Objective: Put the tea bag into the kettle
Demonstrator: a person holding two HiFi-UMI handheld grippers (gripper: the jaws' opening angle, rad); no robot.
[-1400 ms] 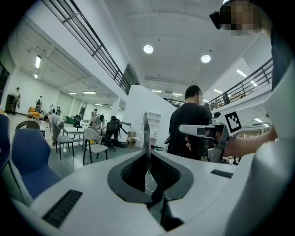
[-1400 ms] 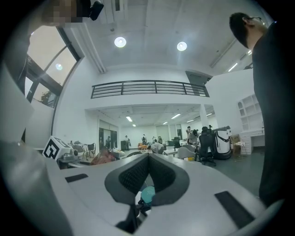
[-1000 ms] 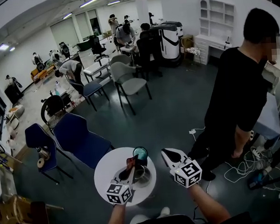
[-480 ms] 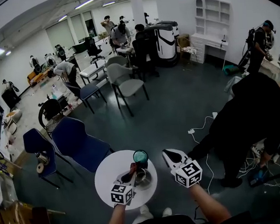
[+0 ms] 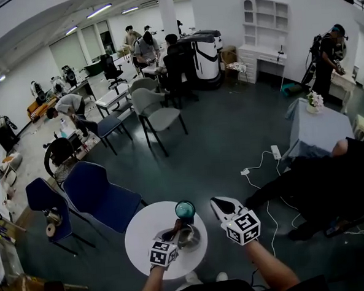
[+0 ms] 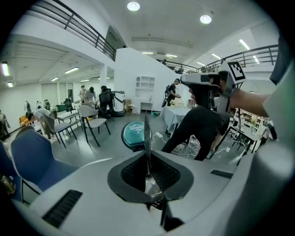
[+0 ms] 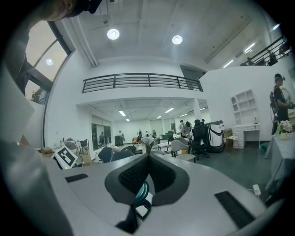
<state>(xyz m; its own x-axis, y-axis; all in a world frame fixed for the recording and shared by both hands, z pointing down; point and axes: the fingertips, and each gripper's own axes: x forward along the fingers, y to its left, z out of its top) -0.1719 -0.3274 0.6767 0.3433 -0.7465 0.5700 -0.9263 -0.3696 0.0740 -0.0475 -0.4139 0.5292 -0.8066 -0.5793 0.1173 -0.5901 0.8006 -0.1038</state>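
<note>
While your left gripper slants down over the round white table, its jaws are pressed together on the tea bag, a reddish-brown scrap held at the mouth of the kettle. Seen along those jaws, the tea bag shows edge-on as a thin upright strip pinched between the pads, and the shiny metal of the kettle lies just below it, visible through the gap under the tips. You have the kettle standing toward the table's right side, with a teal-topped jar just behind it. Your right gripper hovers off the table's right edge, apart from the kettle and pointing about level; its jaws are closed on each other with nothing between them. Beyond it a person in black bends low over the floor
</note>
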